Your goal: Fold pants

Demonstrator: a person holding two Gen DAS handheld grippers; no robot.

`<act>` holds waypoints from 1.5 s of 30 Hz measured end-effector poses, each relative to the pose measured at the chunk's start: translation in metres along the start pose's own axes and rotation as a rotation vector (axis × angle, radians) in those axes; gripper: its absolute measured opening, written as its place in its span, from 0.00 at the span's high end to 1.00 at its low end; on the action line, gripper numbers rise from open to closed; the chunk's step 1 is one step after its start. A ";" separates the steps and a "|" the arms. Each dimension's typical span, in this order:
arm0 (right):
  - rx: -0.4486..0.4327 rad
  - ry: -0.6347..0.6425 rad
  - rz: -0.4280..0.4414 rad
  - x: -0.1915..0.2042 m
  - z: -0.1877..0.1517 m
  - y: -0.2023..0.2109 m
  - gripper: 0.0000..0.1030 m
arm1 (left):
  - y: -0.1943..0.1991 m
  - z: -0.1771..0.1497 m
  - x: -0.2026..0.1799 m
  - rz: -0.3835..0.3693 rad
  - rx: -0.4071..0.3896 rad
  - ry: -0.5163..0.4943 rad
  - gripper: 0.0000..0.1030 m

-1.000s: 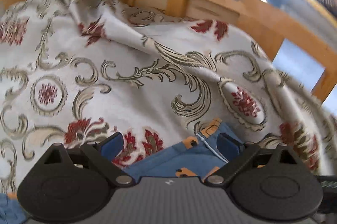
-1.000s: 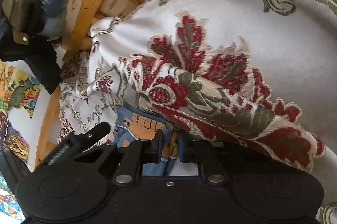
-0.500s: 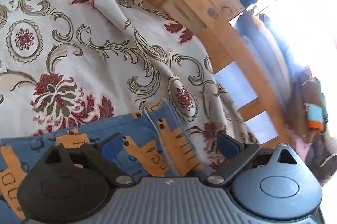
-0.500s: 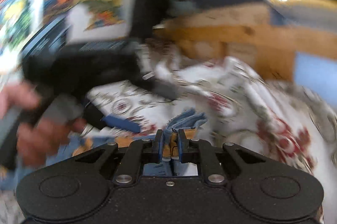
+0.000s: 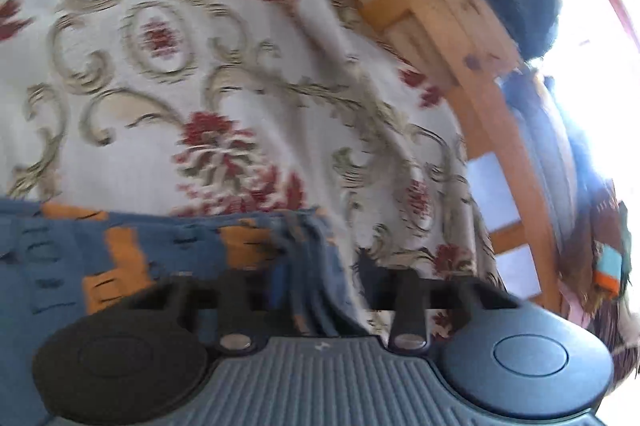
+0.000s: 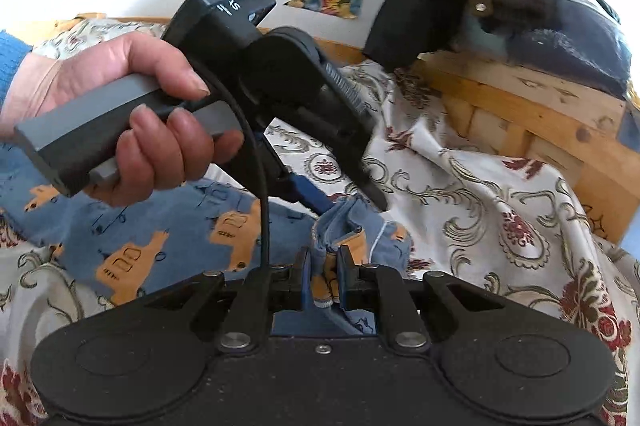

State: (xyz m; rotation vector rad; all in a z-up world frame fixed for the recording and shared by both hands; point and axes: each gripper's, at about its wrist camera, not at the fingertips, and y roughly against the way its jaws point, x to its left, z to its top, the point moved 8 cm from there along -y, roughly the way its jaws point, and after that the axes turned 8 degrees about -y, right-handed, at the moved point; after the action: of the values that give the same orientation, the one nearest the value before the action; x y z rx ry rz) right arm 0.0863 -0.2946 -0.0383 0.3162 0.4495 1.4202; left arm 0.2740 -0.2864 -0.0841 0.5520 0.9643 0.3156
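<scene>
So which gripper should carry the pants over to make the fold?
Probably the right gripper: its fingers are shut on a bunched edge of the blue pants. The left gripper has fabric between its fingers, but they look apart, so its hold seems unsure.

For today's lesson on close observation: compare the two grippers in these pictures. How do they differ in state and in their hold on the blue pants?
The right gripper is shut, pinching a bunched edge of the blue pants; the left gripper has its fingers spread, with cloth between them, not visibly clamped. The right gripper's body is black; the left's is grey and ribbed. Both meet the same bunched end, over the floral bedspread.
</scene>
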 end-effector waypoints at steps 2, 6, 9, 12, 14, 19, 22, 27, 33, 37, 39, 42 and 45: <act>0.000 0.016 0.013 0.005 0.000 0.000 0.86 | 0.007 -0.001 0.010 -0.003 -0.018 0.032 0.83; -0.007 0.058 0.042 0.021 0.001 0.004 0.86 | 0.024 -0.006 0.019 -0.002 -0.043 0.032 0.87; -0.006 0.088 0.070 0.034 0.000 0.007 0.86 | 0.037 -0.010 0.023 0.002 -0.063 0.043 0.88; -0.023 0.117 0.113 0.048 0.003 0.014 0.86 | 0.061 -0.014 0.025 0.006 -0.101 0.025 0.88; -0.033 0.130 0.149 0.060 0.005 0.018 0.86 | 0.080 -0.020 0.029 0.009 -0.129 0.021 0.88; -0.022 0.159 0.260 0.101 0.007 0.016 0.86 | 0.124 -0.040 0.054 0.085 -0.184 0.028 0.89; 0.013 0.184 0.321 0.126 0.005 0.009 0.86 | 0.143 -0.052 0.078 0.124 -0.200 0.063 0.89; 0.089 0.190 0.379 0.153 -0.010 -0.006 0.84 | 0.153 -0.073 0.115 0.203 -0.180 0.101 0.87; 0.108 0.215 0.372 0.164 -0.023 -0.006 0.71 | 0.156 -0.088 0.134 0.175 -0.176 0.146 0.60; 0.110 0.194 0.346 0.162 -0.024 -0.008 0.64 | 0.155 -0.087 0.131 0.158 -0.170 0.141 0.47; 0.115 0.185 0.344 0.160 -0.024 -0.009 0.64 | 0.151 -0.085 0.129 0.172 -0.164 0.134 0.47; 0.120 0.185 0.353 0.160 -0.026 -0.010 0.74 | 0.146 -0.084 0.131 0.212 -0.153 0.147 0.61; 0.114 0.196 0.368 0.162 -0.026 -0.008 0.84 | 0.145 -0.083 0.135 0.249 -0.148 0.172 0.77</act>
State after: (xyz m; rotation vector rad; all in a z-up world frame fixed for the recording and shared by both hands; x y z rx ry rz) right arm 0.0956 -0.1362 -0.0825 0.3663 0.6583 1.7971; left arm 0.2751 -0.0772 -0.1305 0.5159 1.0298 0.6613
